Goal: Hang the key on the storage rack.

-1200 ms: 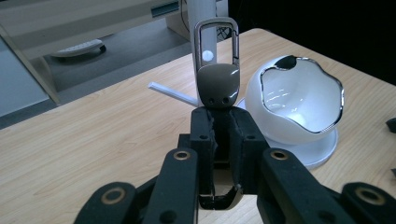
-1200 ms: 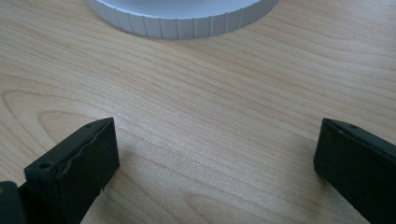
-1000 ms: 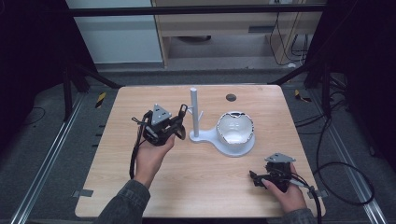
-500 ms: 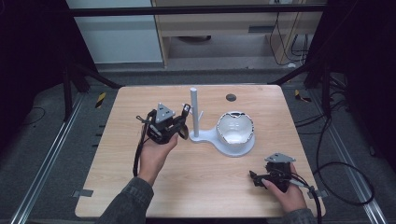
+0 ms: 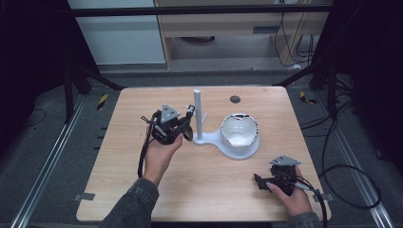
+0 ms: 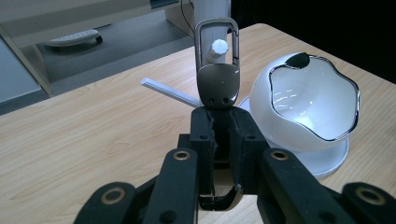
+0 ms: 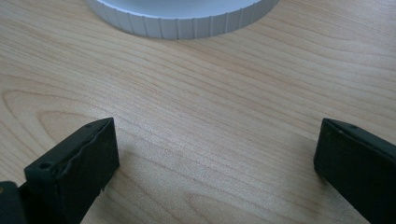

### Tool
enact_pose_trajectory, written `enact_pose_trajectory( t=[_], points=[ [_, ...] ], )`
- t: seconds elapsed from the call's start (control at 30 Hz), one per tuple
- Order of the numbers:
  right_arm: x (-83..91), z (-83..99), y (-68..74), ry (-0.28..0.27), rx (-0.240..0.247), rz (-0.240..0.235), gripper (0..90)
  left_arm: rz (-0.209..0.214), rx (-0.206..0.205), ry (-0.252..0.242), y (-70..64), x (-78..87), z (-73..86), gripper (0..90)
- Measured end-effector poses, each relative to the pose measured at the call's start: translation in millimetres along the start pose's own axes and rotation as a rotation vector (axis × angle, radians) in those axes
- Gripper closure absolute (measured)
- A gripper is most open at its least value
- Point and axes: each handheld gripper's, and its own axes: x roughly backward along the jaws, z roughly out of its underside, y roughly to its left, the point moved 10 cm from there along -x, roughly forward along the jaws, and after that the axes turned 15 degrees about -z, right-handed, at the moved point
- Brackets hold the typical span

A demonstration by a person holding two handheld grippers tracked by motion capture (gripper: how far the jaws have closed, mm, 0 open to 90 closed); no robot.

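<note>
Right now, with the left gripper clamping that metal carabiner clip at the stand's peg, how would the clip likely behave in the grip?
The carabiner clip looks rigid metal, so it probably won't flex. Its smooth rounded body could slip or pivot between the left gripper's jaws. It appears small, likely light.

The carabiner's (image 6: 217, 79) lower end is hidden between the left tongs (image 6: 223, 135).

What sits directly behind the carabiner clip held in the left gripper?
Behind the carabiner clip, a white peg on the white post shows through its loop. The clip's body covers the post's lower part. The left gripper clamps the clip's base.
</note>
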Motion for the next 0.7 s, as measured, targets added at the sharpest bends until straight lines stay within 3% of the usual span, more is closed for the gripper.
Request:
enact_pose_trajectory(
  t=[0.7],
  points=[
    [0.0, 0.0, -0.1, 0.000, 0.001, 0.001, 0.4, -0.002, -0.005, 0.001, -0.5, -6.4, 1.3, 80.4]
  ],
)
